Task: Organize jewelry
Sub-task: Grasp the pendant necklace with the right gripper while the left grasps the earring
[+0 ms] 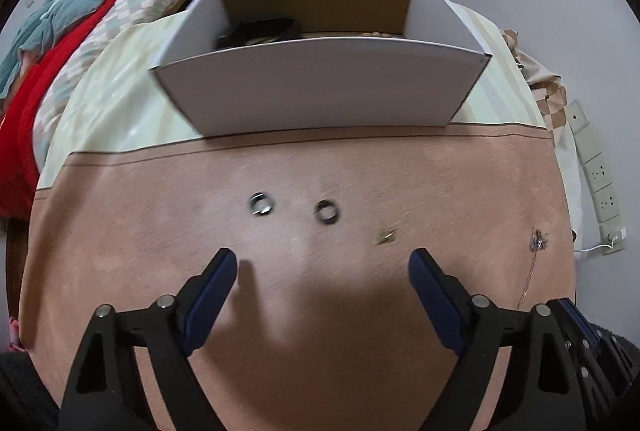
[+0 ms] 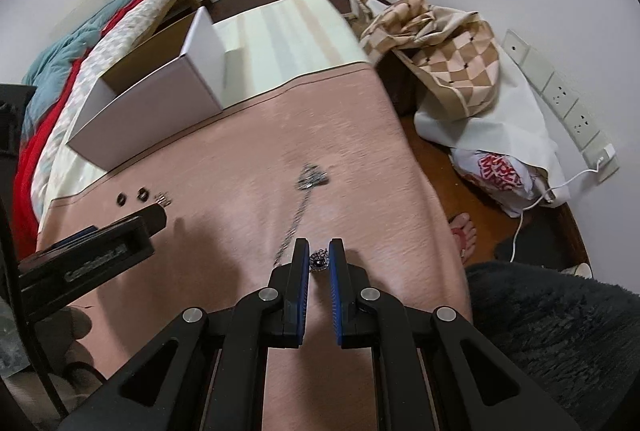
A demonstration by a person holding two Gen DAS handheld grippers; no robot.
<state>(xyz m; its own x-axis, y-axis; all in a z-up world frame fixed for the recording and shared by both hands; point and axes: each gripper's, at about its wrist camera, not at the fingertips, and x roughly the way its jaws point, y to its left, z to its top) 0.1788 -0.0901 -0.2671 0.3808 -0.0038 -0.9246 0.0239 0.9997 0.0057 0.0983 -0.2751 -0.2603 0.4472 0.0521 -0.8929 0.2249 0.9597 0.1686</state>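
Bedside table top, pink cloth (image 1: 320,311); entries run left to right.

1. White box (image 1: 320,91), open-topped, at 12 o'clock on the cloth in the left wrist view. Something dark lies inside; it cannot be identified.
2. First ring (image 1: 262,204), dark and silvery, flat on the cloth at about 11 o'clock from the left gripper.
3. Second ring (image 1: 328,212), dark, just beside the first, at 12 o'clock from the same gripper.
4. Small gold piece (image 1: 386,236), perhaps an earring, at 1 o'clock; blurred.
5. Left gripper (image 1: 322,265): jaws spread wide, nothing between them, hovering near the rings.
6. Necklace chain (image 2: 298,215), running from a bunched end at 12 o'clock of the right gripper down to its fingertips.
7. Pendant (image 2: 319,260), dark stone in a silvery setting, at the near end of the chain.
8. Right gripper (image 2: 319,259): jaws drawn close, pinching the pendant.

Step in hand, as judged: the necklace is being picked up by its pendant for the box, while the left gripper lines up on a ring.

Next move calls for: a lift high enough that the trailing chain clears the cloth and the box wall at 10 o'clock.
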